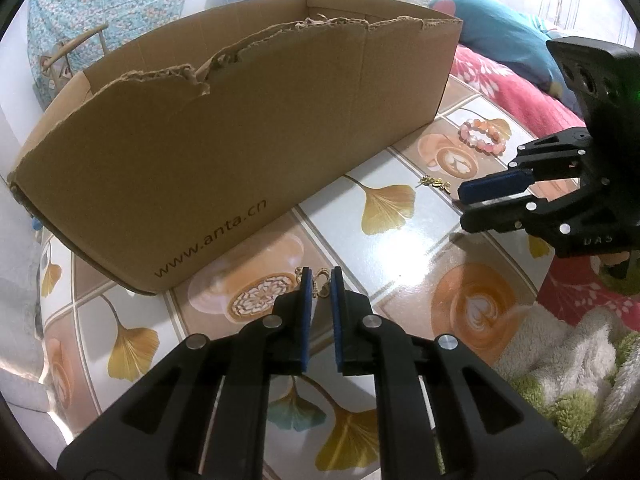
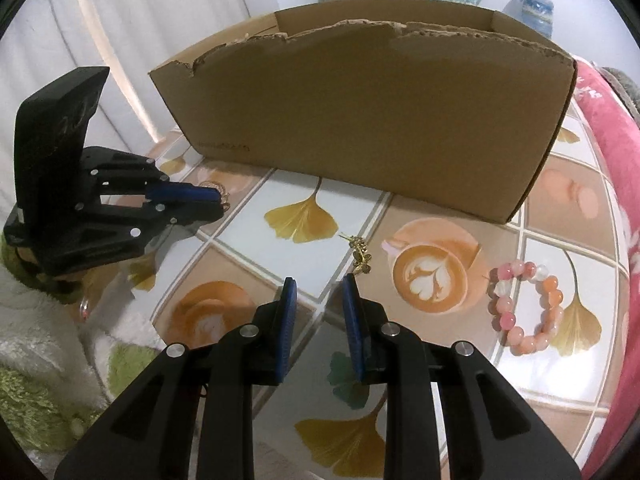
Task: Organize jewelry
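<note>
A counter covered in a glossy cloth printed with yellow ginkgo leaves and cups of latte carries a long brown cardboard box with a torn top edge. The box stands beyond both grippers, its long side facing them.

The left gripper points down at the counter. Its blue-padded fingers are nearly closed, with only a narrow slit between them. A small gold ornament sits right at the tips, in that slit; whether the pads actually pinch it cannot be told. From the right wrist view, the same fingers appear pressed together with a gold loop peeping out at the tips, close to the foot of the box.

The right gripper also points down at the counter. Its fingers stand partly open with a clear gap, and nothing is between them. A second gold piece, a short cluster of tiny leaves or charms, lies on the counter just ahead of the right-hand fingertip, not touching it. A bracelet of pink, orange and white beads lies flat on the counter, farther off to the right of these fingers.

A fluffy white and green fabric lies to the left of the right gripper, and a red blanket borders the counter at the right.
</note>
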### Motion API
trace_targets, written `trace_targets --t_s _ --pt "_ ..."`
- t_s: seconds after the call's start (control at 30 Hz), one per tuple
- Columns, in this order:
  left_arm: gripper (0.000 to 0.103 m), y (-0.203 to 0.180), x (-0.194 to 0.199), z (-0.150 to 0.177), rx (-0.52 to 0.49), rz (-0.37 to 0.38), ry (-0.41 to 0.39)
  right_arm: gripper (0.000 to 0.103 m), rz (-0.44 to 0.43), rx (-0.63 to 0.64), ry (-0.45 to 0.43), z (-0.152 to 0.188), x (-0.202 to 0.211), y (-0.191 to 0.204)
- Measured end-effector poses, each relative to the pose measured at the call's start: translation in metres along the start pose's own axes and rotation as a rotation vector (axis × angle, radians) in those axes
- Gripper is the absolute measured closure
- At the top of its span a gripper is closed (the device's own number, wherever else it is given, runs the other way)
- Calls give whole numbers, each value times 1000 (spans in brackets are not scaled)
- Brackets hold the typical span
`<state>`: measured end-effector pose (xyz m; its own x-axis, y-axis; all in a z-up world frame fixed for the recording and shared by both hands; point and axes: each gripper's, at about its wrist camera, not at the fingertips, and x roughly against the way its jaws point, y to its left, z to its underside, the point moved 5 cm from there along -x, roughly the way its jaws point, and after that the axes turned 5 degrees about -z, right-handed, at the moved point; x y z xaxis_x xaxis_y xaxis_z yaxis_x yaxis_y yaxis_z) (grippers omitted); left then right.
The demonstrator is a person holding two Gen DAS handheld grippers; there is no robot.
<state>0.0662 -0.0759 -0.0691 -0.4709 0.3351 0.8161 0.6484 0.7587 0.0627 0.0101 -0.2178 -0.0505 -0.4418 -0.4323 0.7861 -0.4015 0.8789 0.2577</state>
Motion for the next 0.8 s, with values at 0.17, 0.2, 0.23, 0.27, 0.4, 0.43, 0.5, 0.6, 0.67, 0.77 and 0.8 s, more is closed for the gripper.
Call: trace_targets --t_s 0.17,0.2,0.23,0.27,0.4,0.43,0.5,0.6,0.67,0.77,0.8 --pt "89 -2 0 0 -2 5 -1 80 83 -84 -38 -8 0 -14" --pt "88 -3 0 0 -5 2 -2 81 95 -85 -38 -9 -2 -14" --pt "88 -3 1 0 -9 -1 -4 83 114 -77 -36 -10 -4 -12" --pt "88 -4 1 0 -13 -3 -4 85 147 -53 -35 -10 -6 -9" --pt "88 -4 1 0 -15 2 -4 94 169 -21 -26 -12 -15 -1" --pt "88 -4 1 0 -16 3 -5 94 171 -23 -24 -13 -16 -1" --pt "88 -4 1 0 -18 2 -7 94 170 -32 -23 -15 -20 0" --pt "88 -3 1 0 -14 2 -7 95 163 -56 -24 -17 -27 4" --pt "88 -4 1 0 -12 3 -9 95 161 -65 -24 -16 -25 3" --pt "88 -3 1 0 -11 4 -9 95 147 -84 -19 -12 -16 -1" --pt "88 -3 1 0 -12 4 -9 95 143 -89 -16 -10 -14 -1"
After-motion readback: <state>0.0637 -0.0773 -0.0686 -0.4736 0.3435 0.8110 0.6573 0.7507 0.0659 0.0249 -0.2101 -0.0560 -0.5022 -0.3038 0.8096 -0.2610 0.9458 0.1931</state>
